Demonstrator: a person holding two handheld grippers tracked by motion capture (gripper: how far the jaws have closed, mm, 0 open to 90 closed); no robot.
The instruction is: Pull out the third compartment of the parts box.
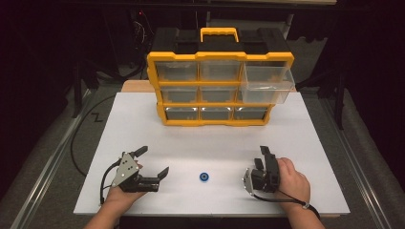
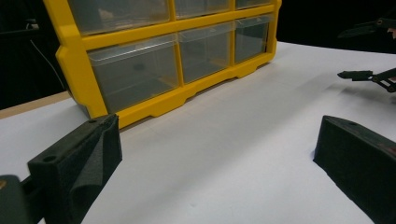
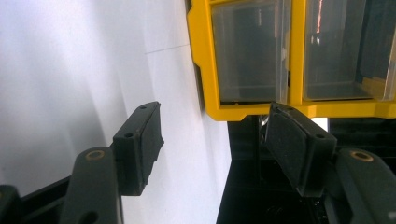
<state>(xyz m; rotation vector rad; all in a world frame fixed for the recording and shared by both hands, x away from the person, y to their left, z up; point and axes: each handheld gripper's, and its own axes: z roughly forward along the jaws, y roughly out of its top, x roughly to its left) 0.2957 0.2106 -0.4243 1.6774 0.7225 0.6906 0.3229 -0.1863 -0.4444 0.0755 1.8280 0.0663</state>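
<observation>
Pickup not yet begun: blue wheel lies between both grippers, untouched. Left gripper gapes wide and right gripper stands partly open, both empty. Next, I judge, one must straddle the wheel and pinch it.

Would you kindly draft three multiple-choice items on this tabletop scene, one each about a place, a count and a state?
1. Where does the small blue wheel lie?
A. On the white table between the left gripper and the right gripper
B. Inside the pulled-out drawer
C. On top of the organiser's handle

2. How many drawers does the front of the yellow organiser show?
A. Four
B. Nine
C. Twelve

3. How does the top right drawer stand?
A. Pushed in flush
B. Lifted out onto the table
C. Pulled partway out

Answers: 1 A, the high view shows it on the table between both grippers. 2 B, three rows of three. 3 C, it juts forward from its row.
</observation>
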